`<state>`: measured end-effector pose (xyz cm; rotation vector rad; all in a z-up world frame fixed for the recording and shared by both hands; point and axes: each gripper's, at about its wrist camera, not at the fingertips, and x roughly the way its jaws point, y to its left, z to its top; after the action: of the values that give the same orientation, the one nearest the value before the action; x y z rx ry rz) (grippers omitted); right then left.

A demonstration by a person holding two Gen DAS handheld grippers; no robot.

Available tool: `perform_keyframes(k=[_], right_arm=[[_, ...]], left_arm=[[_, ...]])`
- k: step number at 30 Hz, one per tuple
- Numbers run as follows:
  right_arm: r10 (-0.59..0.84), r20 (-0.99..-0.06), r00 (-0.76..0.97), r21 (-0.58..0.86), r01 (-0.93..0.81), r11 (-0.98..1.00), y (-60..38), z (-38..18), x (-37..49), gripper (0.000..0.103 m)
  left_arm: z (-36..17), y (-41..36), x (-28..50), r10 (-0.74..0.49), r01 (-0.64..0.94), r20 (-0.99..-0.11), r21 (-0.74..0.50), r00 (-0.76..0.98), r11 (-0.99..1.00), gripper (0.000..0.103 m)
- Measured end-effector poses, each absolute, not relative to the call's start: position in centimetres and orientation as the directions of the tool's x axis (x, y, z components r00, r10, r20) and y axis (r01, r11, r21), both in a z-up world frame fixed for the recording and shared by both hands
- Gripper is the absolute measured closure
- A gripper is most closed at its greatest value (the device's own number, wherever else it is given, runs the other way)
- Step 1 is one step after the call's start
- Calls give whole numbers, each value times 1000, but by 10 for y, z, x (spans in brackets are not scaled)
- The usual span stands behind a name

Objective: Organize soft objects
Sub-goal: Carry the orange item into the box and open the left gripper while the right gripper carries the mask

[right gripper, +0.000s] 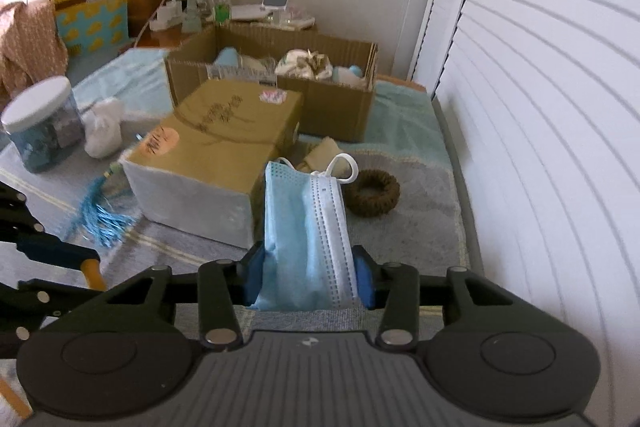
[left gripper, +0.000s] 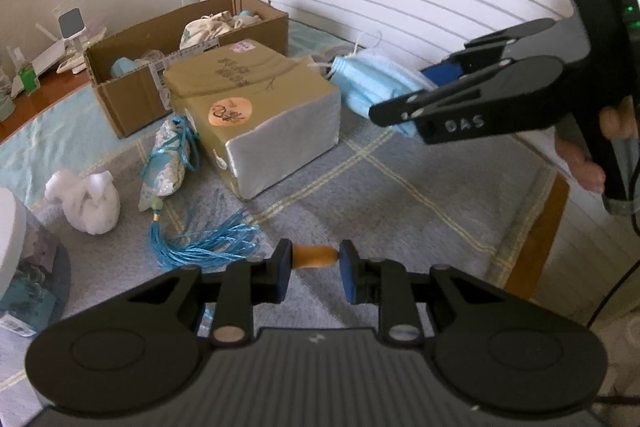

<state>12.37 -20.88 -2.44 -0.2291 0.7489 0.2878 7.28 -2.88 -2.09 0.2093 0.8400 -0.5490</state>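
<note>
Mask pinched and lifted, with a crowded path to the box

Our right gripper (right gripper: 308,281) pinches a folded blue face mask (right gripper: 306,227) between its pads, clear of the cloth, right of the gold box (right gripper: 224,143). Our left gripper (left gripper: 314,269) is pressed onto a small orange piece (left gripper: 314,255) we cannot identify. We think the limp mask could slip out, since only its near end is held. Its loose ear loops (right gripper: 340,167) might snag the gold box's corner on the way to the far cardboard box (right gripper: 332,107).
</note>
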Motion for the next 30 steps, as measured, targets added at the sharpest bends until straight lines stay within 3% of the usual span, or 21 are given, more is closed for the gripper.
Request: perform_keyframes(k=[13, 30], right_arm=[[284, -620, 731, -34, -387, 921, -209, 21, 96, 53], [281, -614, 738, -18, -370, 929, -212, 22, 116, 53]], left_arm=[[35, 5, 100, -352, 500, -719, -7, 600, 866, 79], [61, 1, 257, -294, 410, -669, 18, 682, 912, 79]])
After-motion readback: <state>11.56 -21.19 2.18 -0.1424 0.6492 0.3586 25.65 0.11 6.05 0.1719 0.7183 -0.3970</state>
